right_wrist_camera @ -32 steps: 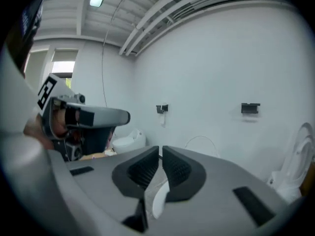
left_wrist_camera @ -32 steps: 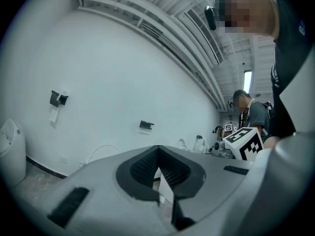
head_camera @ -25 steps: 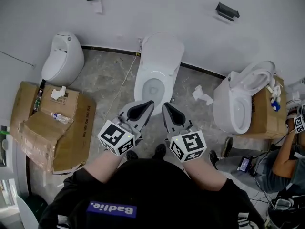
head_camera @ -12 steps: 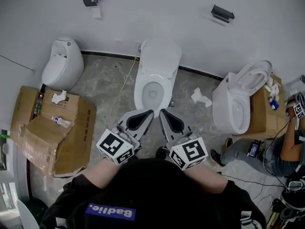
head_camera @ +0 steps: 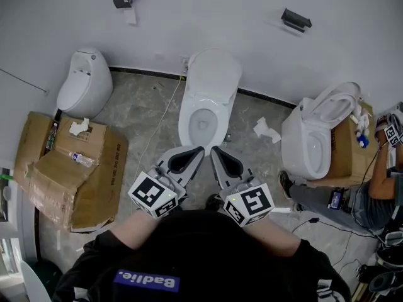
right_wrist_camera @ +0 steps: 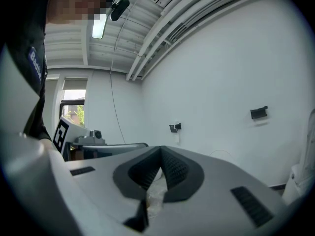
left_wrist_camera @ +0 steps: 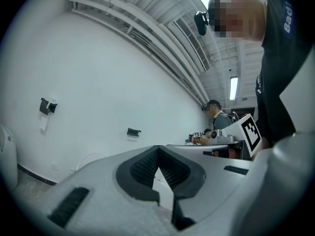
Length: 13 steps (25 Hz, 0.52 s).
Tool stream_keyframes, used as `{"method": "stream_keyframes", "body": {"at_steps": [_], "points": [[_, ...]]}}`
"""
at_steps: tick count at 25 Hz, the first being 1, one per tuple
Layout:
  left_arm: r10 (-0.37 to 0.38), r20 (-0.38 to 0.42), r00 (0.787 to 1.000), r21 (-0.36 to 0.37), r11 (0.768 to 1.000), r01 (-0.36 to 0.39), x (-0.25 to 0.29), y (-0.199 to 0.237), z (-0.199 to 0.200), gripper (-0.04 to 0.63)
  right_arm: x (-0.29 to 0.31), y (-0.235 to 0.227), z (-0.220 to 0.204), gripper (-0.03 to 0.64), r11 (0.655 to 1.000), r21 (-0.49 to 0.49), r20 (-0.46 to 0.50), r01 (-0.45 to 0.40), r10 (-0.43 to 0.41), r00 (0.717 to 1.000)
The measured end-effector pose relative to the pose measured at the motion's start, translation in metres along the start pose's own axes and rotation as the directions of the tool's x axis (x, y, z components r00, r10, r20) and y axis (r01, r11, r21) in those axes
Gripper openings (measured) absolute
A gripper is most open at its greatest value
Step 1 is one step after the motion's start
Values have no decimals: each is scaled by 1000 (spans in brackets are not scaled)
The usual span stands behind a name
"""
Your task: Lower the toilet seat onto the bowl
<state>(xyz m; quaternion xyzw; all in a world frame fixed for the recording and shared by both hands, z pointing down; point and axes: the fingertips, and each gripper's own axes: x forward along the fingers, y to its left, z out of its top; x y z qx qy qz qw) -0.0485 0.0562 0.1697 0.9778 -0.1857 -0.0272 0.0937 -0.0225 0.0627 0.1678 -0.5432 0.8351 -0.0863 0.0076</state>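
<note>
Toilet seat: the toilet seat (head_camera: pixel 187 119) is lying flat on the bowl (head_camera: pixel 203 122) of the middle toilet, which is standing against the white wall (head_camera: pixel 208 17); the lid (head_camera: pixel 215 71) is standing up behind it.
Left gripper: the left gripper (head_camera: pixel 198 150) is hovering level, in the head view just in front of the bowl's front rim and touching nothing; its jaws are pressing tip to tip with nothing between them.
Right gripper: the right gripper (head_camera: pixel 216 150) is hovering just beside the left one, equally clear of the seat; its jaws have just been closing and are meeting at the tips, holding nothing.
Floor, left: a white fixture (head_camera: pixel 82 83) is sitting by the wall, and flattened cardboard (head_camera: pixel 69 181) is lying near it with a plastic bottle (head_camera: pixel 82 158) on top.
Floor, right: a second toilet (head_camera: pixel 308 140) is standing with its seat raised (well apart from both grippers), and a person (head_camera: pixel 371 200) is sitting beyond it.
Wall: a dark bracket (head_camera: pixel 296 19) is hanging up and to the right of the middle toilet.
</note>
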Motion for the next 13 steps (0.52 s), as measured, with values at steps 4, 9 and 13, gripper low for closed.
{"method": "stream_keyframes", "body": {"at_steps": [4, 9, 13], "points": [[0, -3, 1000, -1, 1000, 0, 0, -1, -2, 0, -1, 1, 1, 28, 1000, -3, -2, -3, 3, 1000], [1, -4, 1000, 1, 1000, -1, 2, -3, -2, 0, -3, 0, 0, 28, 1000, 3, -3, -5, 5, 1000], [2, -8, 1000, -3, 1000, -2, 0, -2, -4, 0, -4, 1, -1, 28, 1000, 0, -7, -4, 4, 1000]]}}
